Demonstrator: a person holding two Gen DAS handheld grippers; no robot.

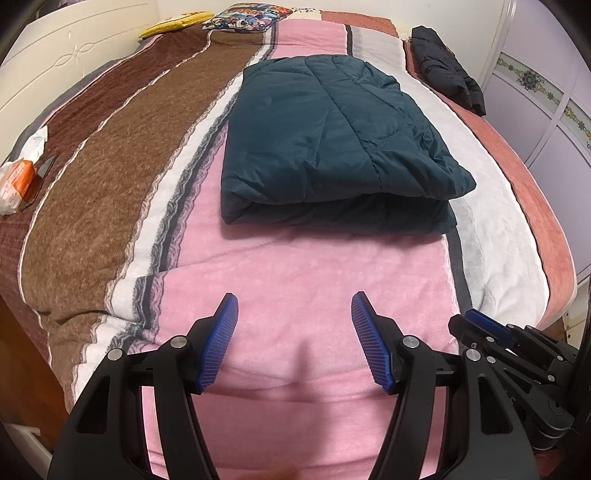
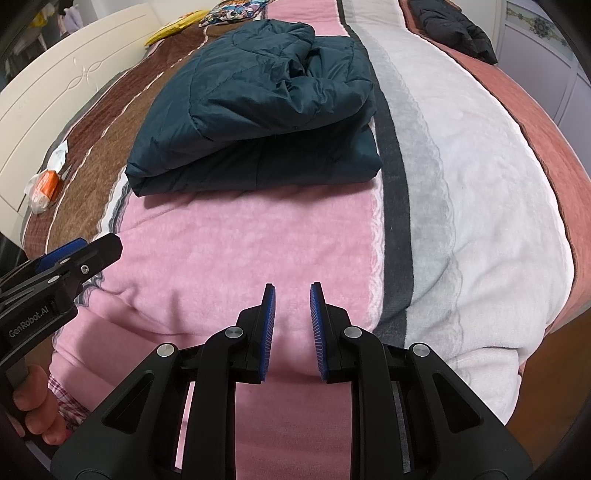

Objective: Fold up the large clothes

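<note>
A dark teal quilted jacket (image 1: 328,140) lies folded into a thick rectangular bundle on the pink stripe of the bed blanket (image 1: 295,266); it also shows in the right wrist view (image 2: 255,118). My left gripper (image 1: 293,306) is open and empty, held over the pink blanket well short of the jacket's near edge. My right gripper (image 2: 291,291) is open with a narrower gap, empty, also over the pink blanket short of the jacket. The right gripper shows at the right edge of the left wrist view (image 1: 476,317), and the left gripper at the left of the right wrist view (image 2: 81,251).
A black garment (image 1: 447,66) lies at the bed's far right. A white and orange packet (image 1: 18,177) lies on the brown stripe at left. A yellow item (image 1: 177,22) and a patterned pillow (image 1: 243,18) sit at the far end. A white headboard (image 1: 66,55) stands at left, a wardrobe (image 1: 546,103) at right.
</note>
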